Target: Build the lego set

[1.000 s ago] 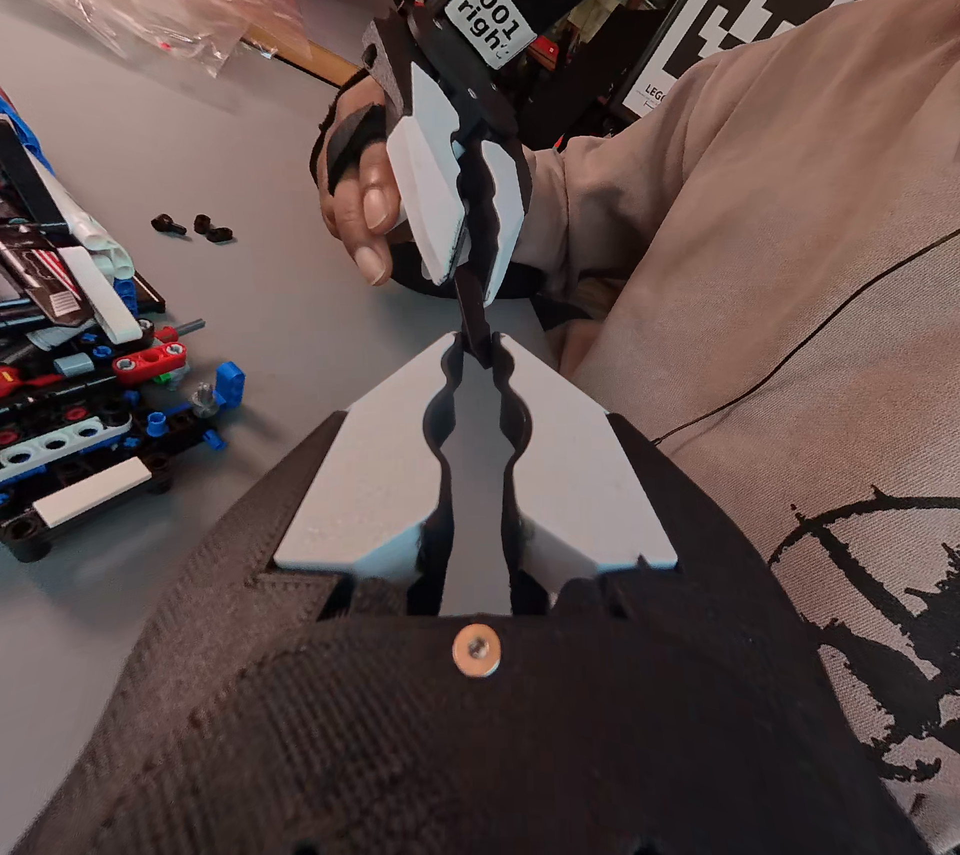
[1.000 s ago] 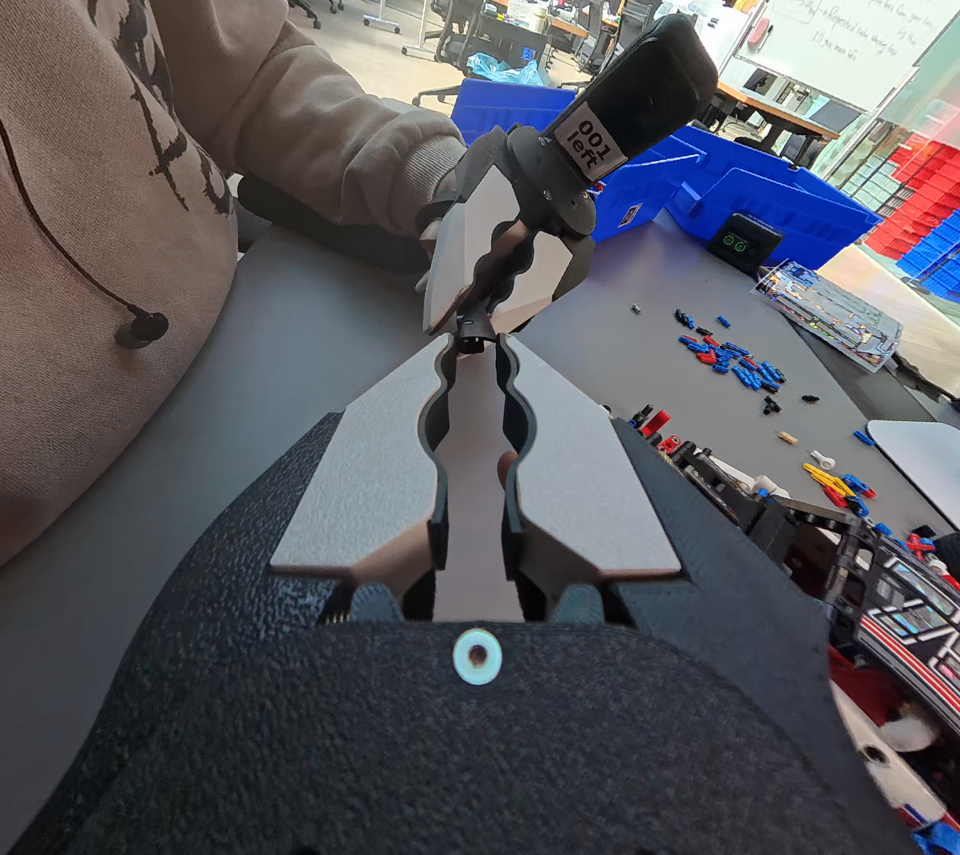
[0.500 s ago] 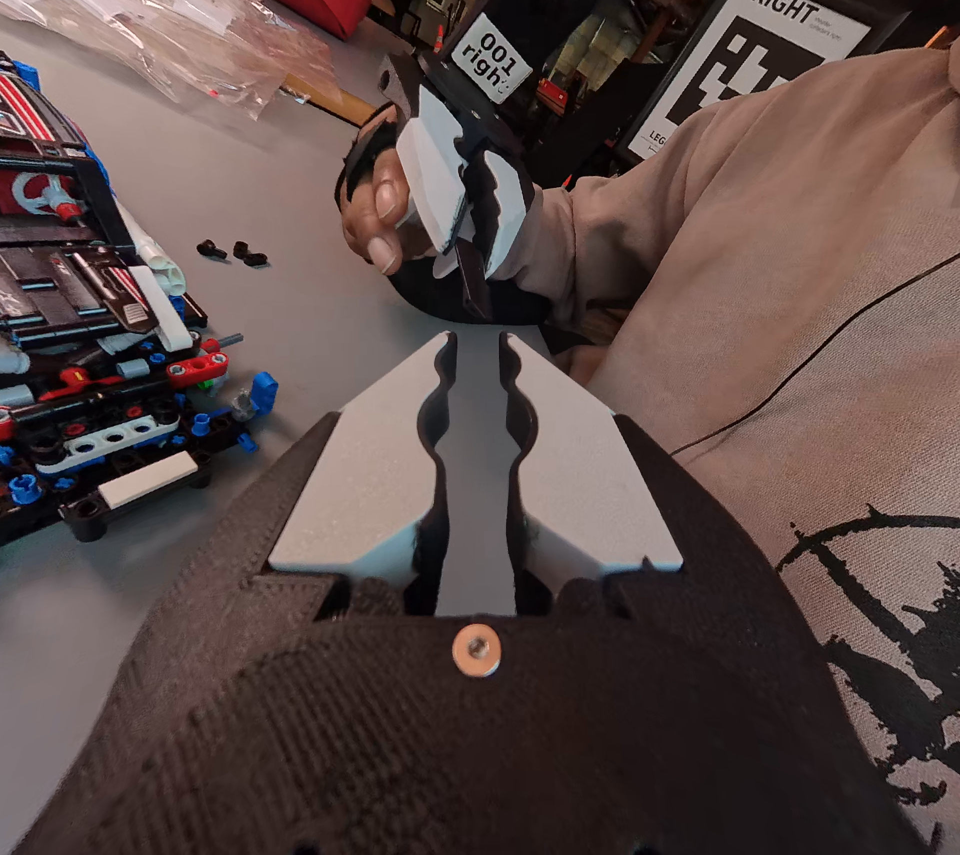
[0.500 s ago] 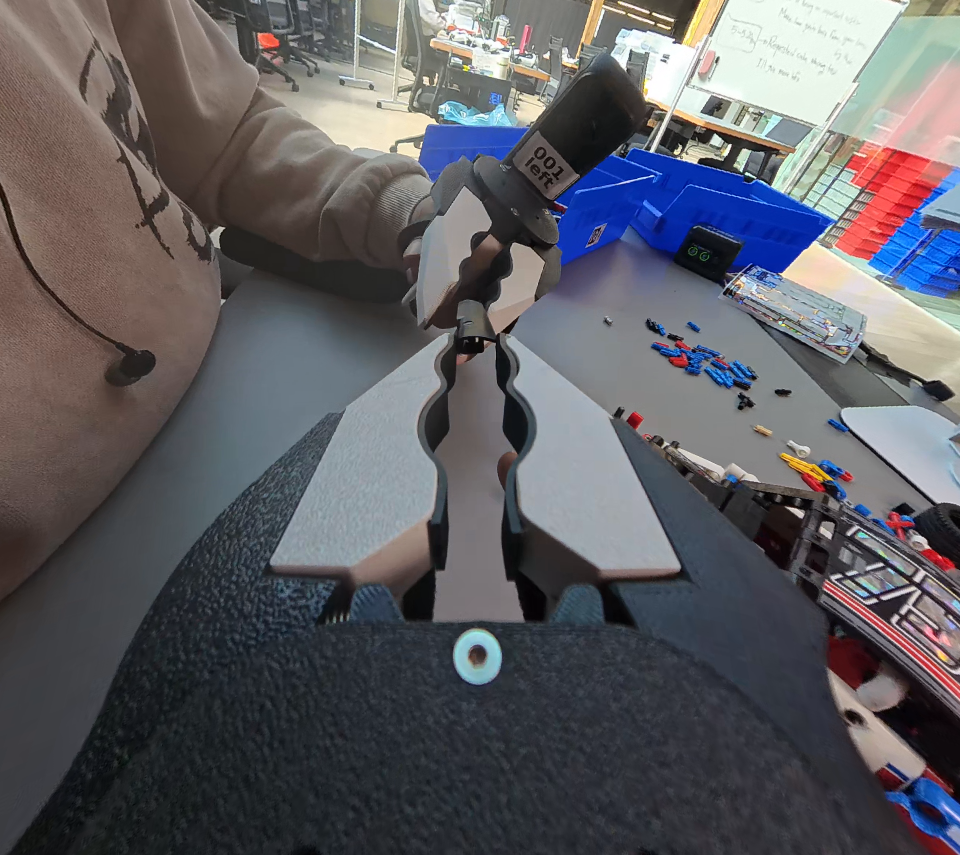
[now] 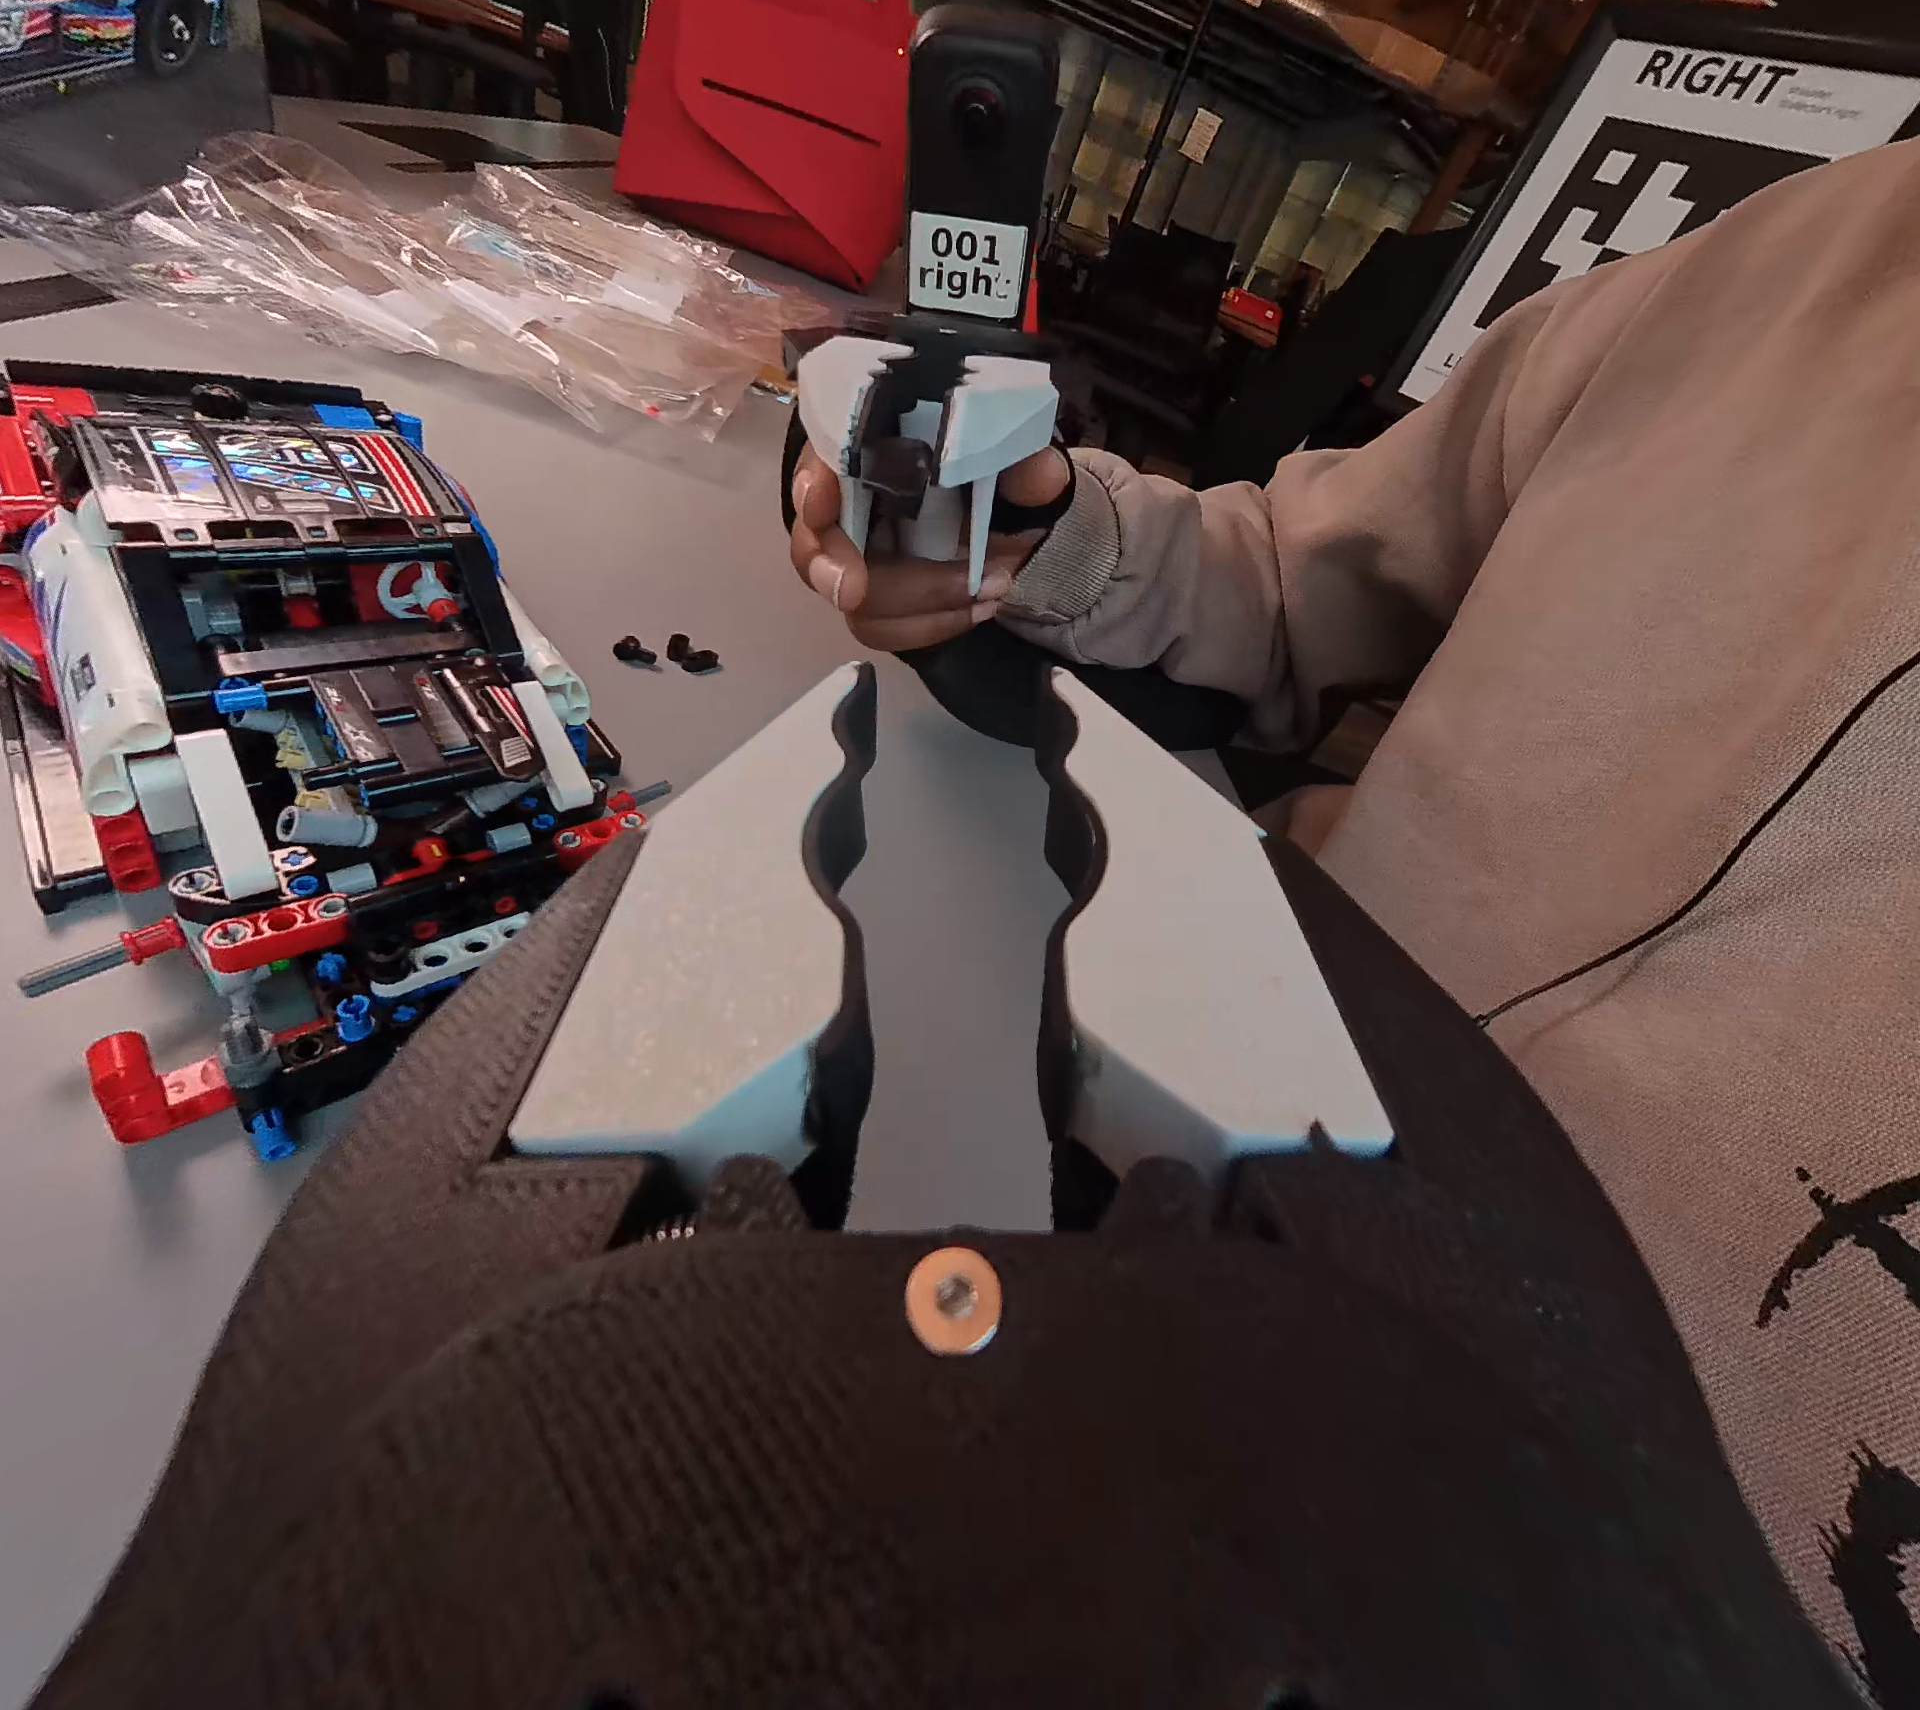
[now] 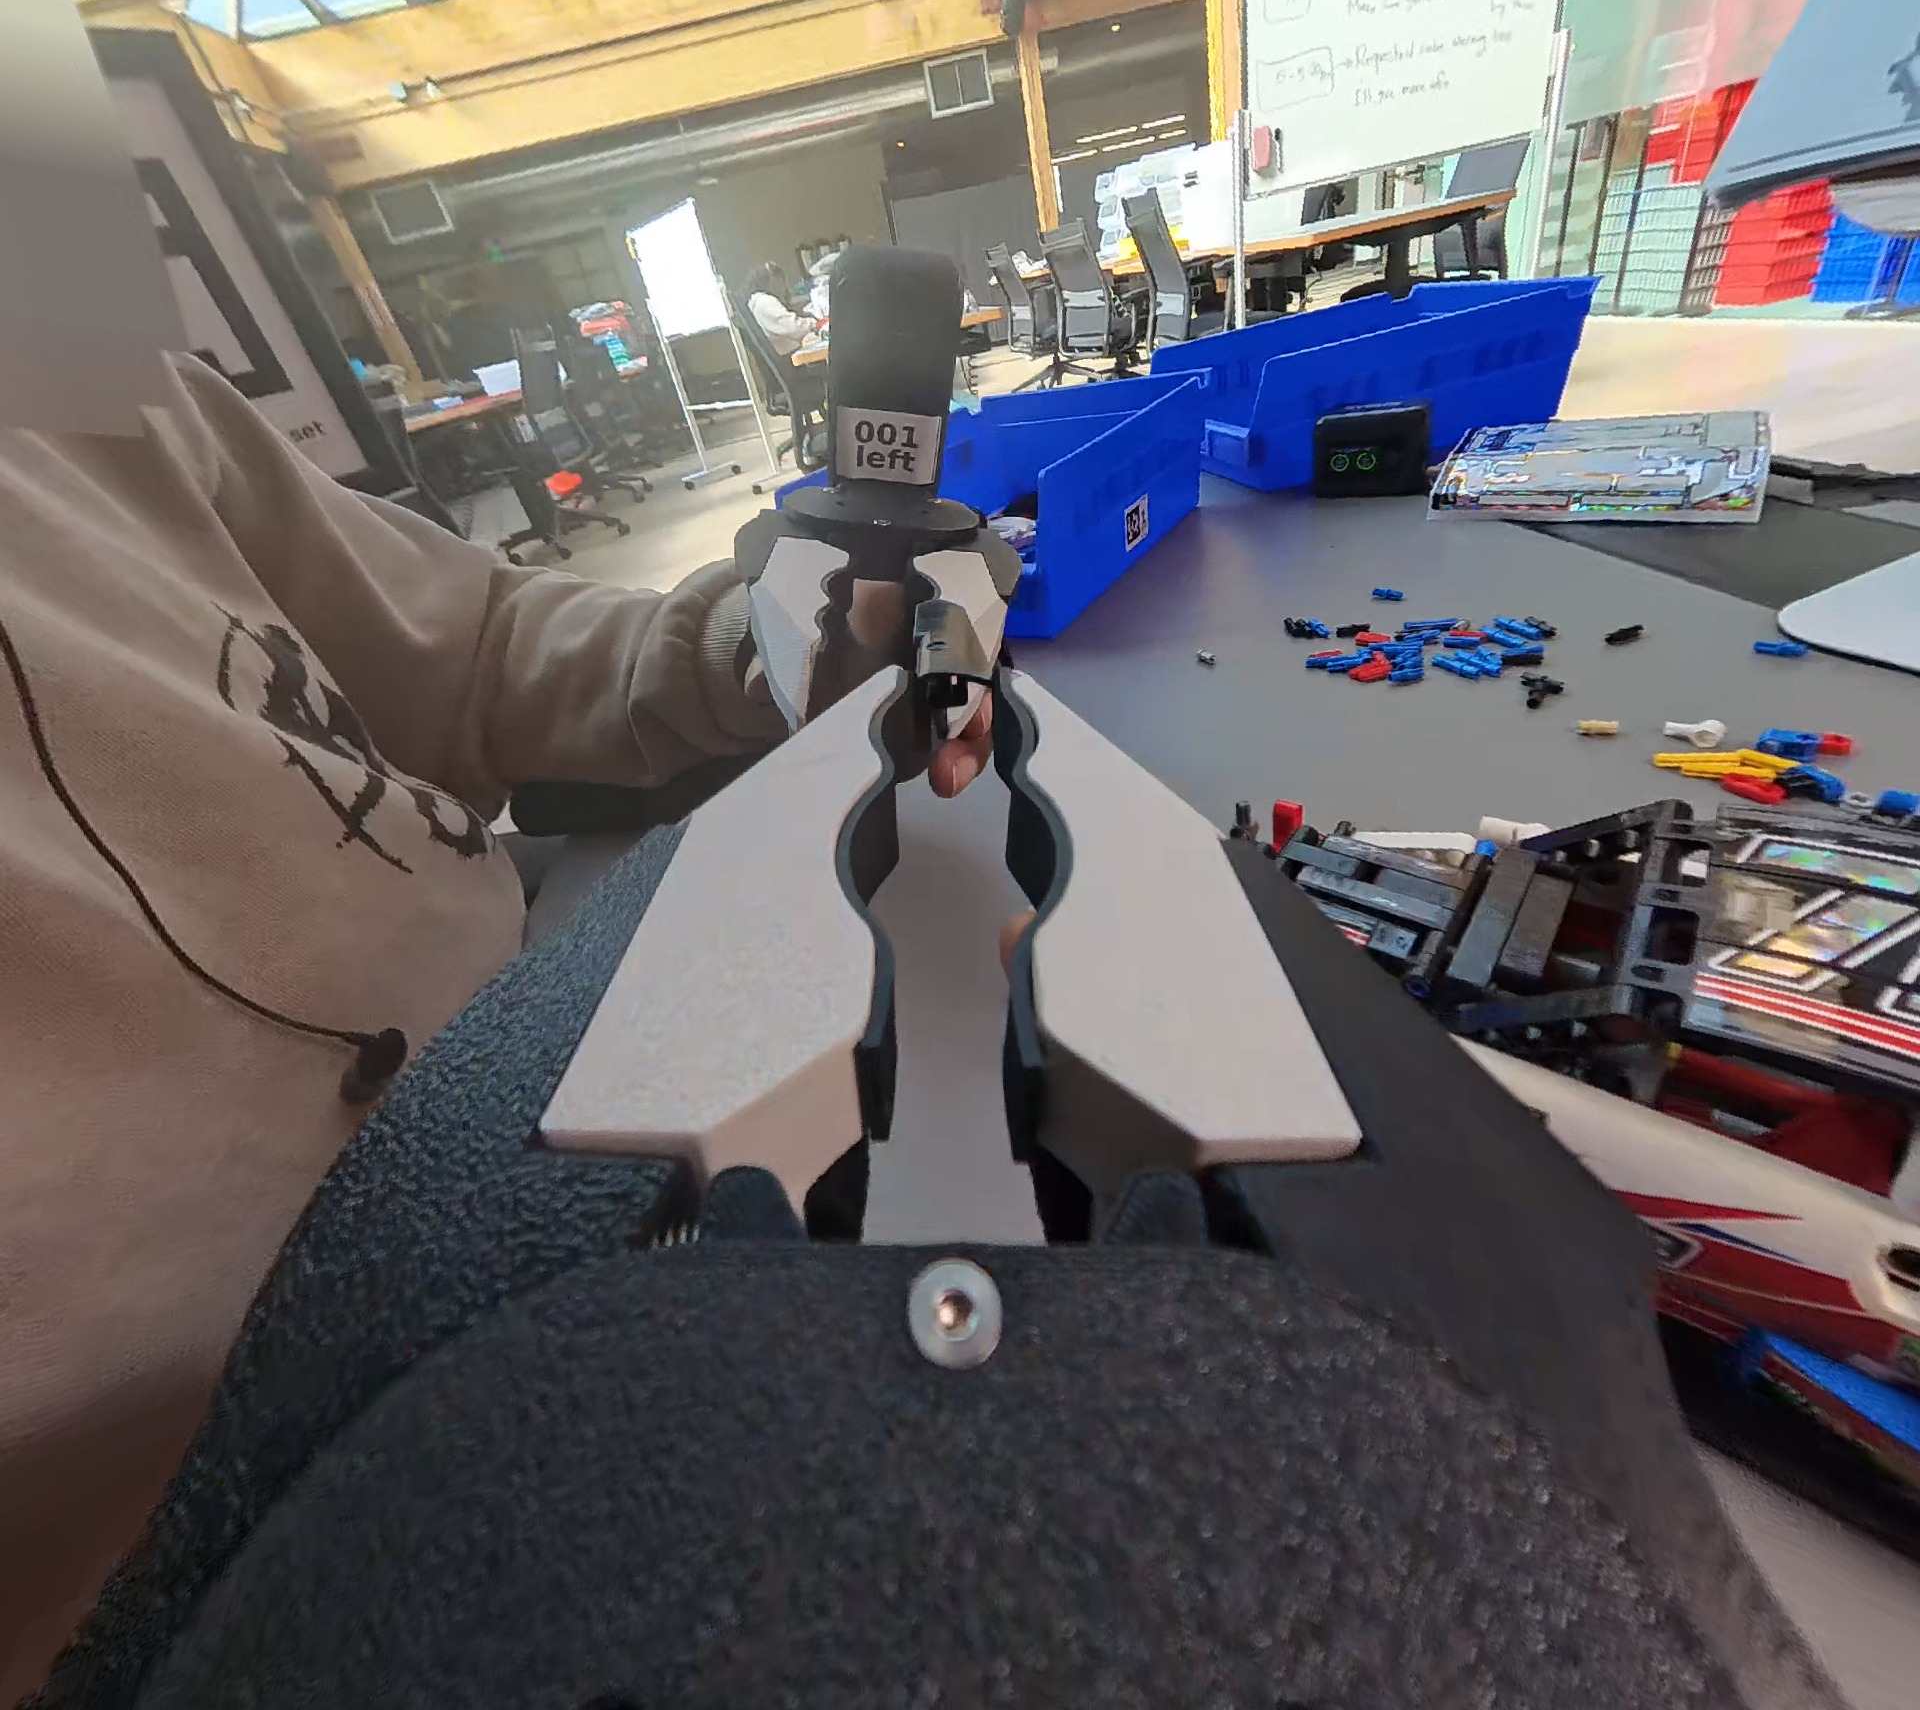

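1. Your right gripper (image 5: 914,517) is clamped on a small black plastic lego connector (image 5: 894,465). The piece sits right at the fingertips and pokes out past them. It is in the air above the grey table (image 5: 675,538), touching nothing else.
2. Your left gripper (image 5: 956,684) has its fingers apart and holds nothing; bare table shows through the gap. It faces the right gripper, near it but not in contact.
3. The step in hand looks like carrying that connector to the model. Squeeze evenly, because so shallow a grip will probably let the piece swivel or pop loose if you twist your wrist sharply.
4. Before you push, line the connector's axis up with the hole you mean to use. Which hole that is cannot be told from here.
5. The part-built red, white, blue and black lego race car (image 5: 312,673) lies flat on the table, well apart from both grippers. It is off to the left in the left wrist view and low on the right in the right wrist view.
6. Bring the empty left gripper to the car's frame first and brace it. The model would likely slide under a one-sided push.
7. Two small black pins (image 5: 665,652) lie on the table between the car and the right gripper. A scatter of blue, red and black pins (image 6: 1423,647) lies farther off, in front of the blue plastic bins (image 6: 1351,382).
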`<control>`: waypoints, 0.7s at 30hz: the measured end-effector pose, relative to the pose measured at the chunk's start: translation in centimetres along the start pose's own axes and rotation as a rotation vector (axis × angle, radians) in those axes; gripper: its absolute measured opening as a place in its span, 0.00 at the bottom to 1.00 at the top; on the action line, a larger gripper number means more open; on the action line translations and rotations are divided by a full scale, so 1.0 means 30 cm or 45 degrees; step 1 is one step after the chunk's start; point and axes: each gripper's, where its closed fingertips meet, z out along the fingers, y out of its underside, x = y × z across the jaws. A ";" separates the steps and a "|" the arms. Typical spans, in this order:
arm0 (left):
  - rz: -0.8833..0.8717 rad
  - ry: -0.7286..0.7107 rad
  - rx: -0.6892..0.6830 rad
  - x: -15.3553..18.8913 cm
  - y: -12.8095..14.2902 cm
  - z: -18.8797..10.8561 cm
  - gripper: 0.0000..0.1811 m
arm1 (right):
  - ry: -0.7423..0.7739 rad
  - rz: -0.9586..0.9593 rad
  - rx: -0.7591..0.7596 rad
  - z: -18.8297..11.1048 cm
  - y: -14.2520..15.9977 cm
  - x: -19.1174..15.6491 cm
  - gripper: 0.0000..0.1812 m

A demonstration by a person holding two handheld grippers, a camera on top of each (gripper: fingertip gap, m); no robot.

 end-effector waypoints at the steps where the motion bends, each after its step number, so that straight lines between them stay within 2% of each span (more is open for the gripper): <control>1: 0.003 -0.005 0.000 -0.001 0.000 0.001 0.16 | -0.007 0.032 0.006 0.000 -0.001 0.002 0.07; 5: -0.009 -0.004 0.022 0.000 -0.007 0.003 0.16 | -0.010 -0.002 -0.013 0.007 0.013 -0.004 0.07; 11: -0.063 0.012 0.048 0.003 -0.015 0.004 0.15 | -0.012 -0.233 -0.123 0.033 0.068 -0.041 0.07; 21: 0.023 -0.046 -0.017 -0.002 0.007 0.014 0.05 | -0.019 -0.290 -0.177 0.041 0.096 -0.050 0.07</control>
